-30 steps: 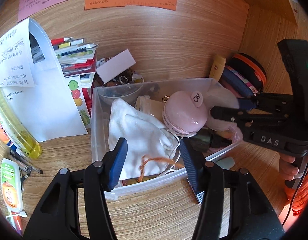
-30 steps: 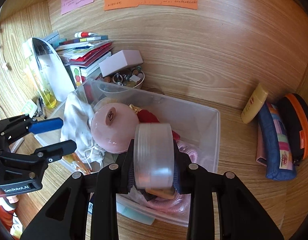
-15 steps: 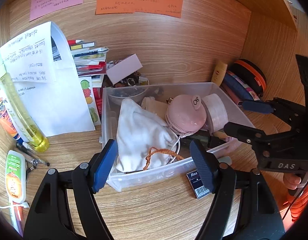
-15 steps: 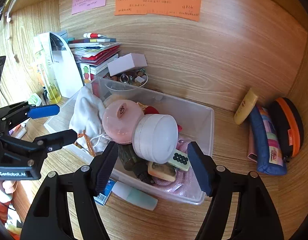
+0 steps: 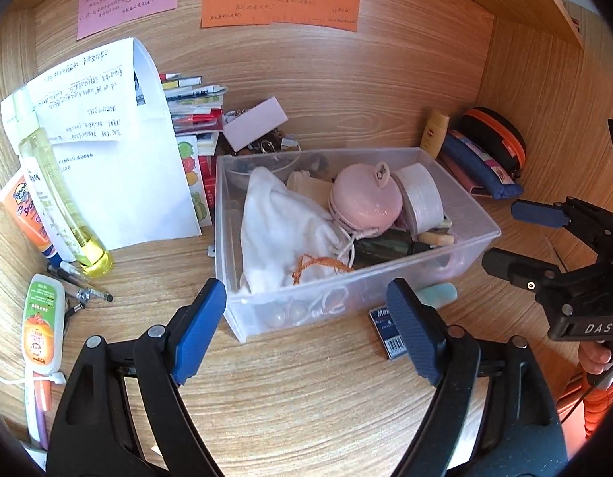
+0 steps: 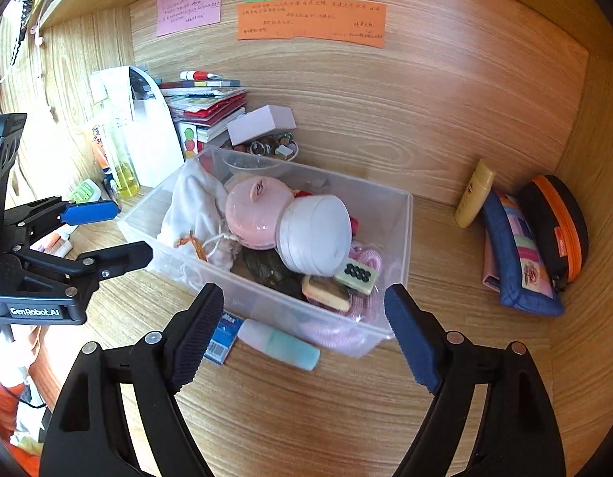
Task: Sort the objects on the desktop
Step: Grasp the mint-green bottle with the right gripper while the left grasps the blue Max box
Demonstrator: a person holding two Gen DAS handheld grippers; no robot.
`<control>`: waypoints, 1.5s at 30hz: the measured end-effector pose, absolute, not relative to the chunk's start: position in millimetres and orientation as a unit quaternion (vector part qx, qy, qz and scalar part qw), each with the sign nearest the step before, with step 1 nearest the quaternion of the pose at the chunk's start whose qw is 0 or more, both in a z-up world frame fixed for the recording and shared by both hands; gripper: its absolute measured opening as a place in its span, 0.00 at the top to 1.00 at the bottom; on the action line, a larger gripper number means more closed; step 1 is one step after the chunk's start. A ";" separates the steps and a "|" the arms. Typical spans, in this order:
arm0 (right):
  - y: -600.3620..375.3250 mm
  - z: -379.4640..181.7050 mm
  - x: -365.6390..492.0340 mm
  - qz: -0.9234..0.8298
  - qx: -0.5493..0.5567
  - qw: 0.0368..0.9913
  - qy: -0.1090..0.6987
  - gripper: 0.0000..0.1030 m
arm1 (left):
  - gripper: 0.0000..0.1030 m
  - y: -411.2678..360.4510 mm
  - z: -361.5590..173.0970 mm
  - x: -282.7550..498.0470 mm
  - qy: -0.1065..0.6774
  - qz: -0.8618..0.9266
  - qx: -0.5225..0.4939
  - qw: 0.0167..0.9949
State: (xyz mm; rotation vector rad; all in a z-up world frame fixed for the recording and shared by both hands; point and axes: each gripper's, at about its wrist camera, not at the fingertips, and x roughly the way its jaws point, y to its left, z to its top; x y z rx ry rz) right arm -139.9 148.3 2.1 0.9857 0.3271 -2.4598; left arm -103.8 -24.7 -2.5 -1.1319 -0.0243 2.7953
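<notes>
wooden desk [image 6: 346, 417]: white round tape roll [image 6: 314, 234] now lies released in clear plastic bin [image 6: 402, 238] ahead of right gripper [image 6: 302, 330]; both grippers' fingers apart, empty.

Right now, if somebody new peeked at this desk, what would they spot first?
Probably the clear plastic bin in the middle of the wooden desk, heaped with a round pink case, a white round jar leaning on it, and a white cloth bag. Next, the pink, green and orange paper notes stuck on the back wall. Both open grippers hover in front of the bin.
</notes>
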 end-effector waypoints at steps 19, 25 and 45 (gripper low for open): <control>183.0 -53.7 -136.2 -0.872 0.430 0.209 0.107 0.21 | 0.19 50.1 -64.5 -121.0 0.061 0.883 -0.450 0.122; 187.3 -59.9 -141.9 -0.862 0.452 0.215 0.079 0.21 | 0.45 54.4 -74.2 -129.4 0.062 0.876 -0.463 0.123; 125.1 -81.4 -155.0 -0.841 0.495 0.212 0.058 0.21 | 0.63 -3.0 -72.6 -118.5 0.040 0.880 -0.453 0.134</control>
